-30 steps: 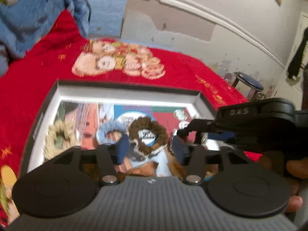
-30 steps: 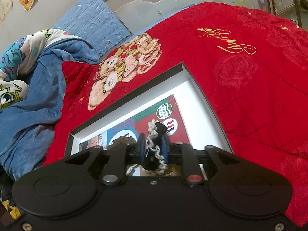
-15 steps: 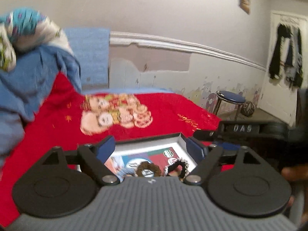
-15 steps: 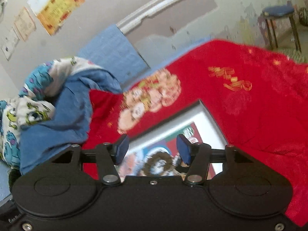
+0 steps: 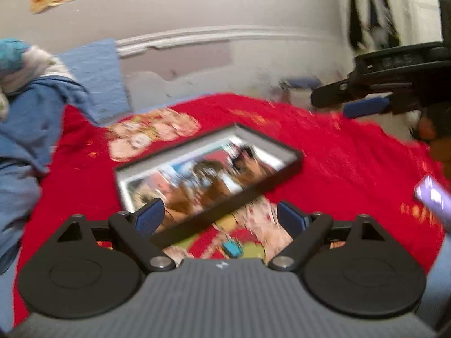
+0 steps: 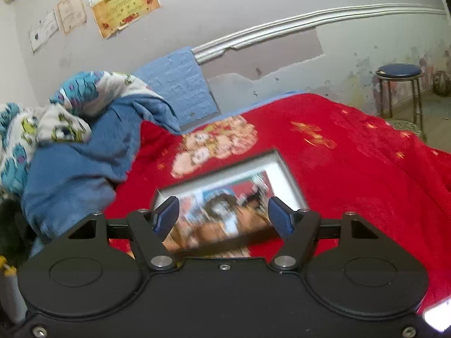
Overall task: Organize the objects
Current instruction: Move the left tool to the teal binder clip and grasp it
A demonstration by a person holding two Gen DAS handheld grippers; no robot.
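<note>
Hovering near the box (image 5: 293, 166) on the bed (image 5: 338, 152), both claws (image 5: 220, 217) (image 6: 224, 217) gape empty; its soft, light scrunchies (image 6: 222, 202) suit pinching across the band

Bare red blanket (image 6: 352, 174) surrounds the tray (image 6: 287, 169); a heaped blue quilt (image 6: 84, 152) crowds its left.

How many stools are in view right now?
1: a blue-topped stool stands by the wall past the red blanket's far right edge. The left wrist view is too blurred to show more.
</note>
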